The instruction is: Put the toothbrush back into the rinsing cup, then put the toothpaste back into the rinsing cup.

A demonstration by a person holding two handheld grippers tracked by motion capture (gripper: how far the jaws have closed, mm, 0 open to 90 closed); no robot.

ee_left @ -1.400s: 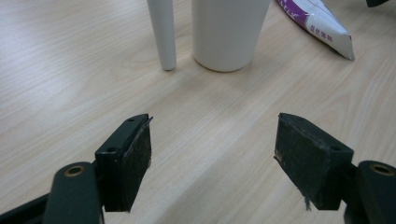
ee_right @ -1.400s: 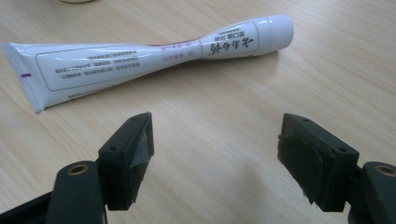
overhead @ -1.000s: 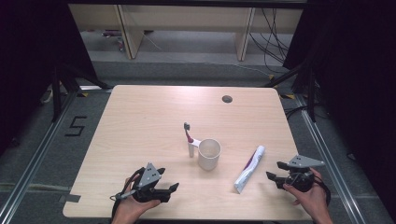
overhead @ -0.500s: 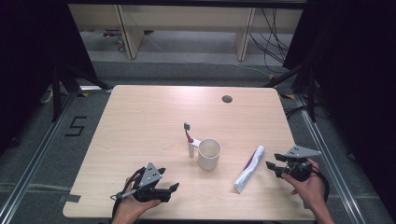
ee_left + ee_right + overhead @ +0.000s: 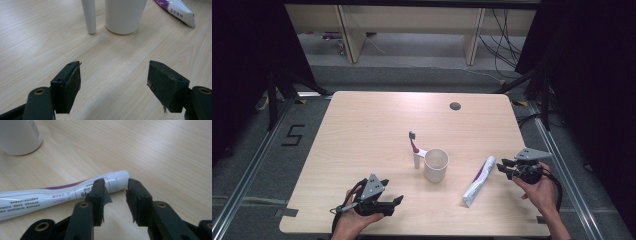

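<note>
Numeral "5" marked in dark strokes on the grey floor (image 5: 292,135), well left of the table and far ahead-left of the left gripper (image 5: 396,200). Small dark print, too fine to read, on the white-and-purple toothpaste tube (image 5: 57,193), upside down just ahead of the right gripper (image 5: 116,196); more illegible print at the tube's crimped end. Faint vertical print, unreadable, on the white cup (image 5: 18,135).
</note>
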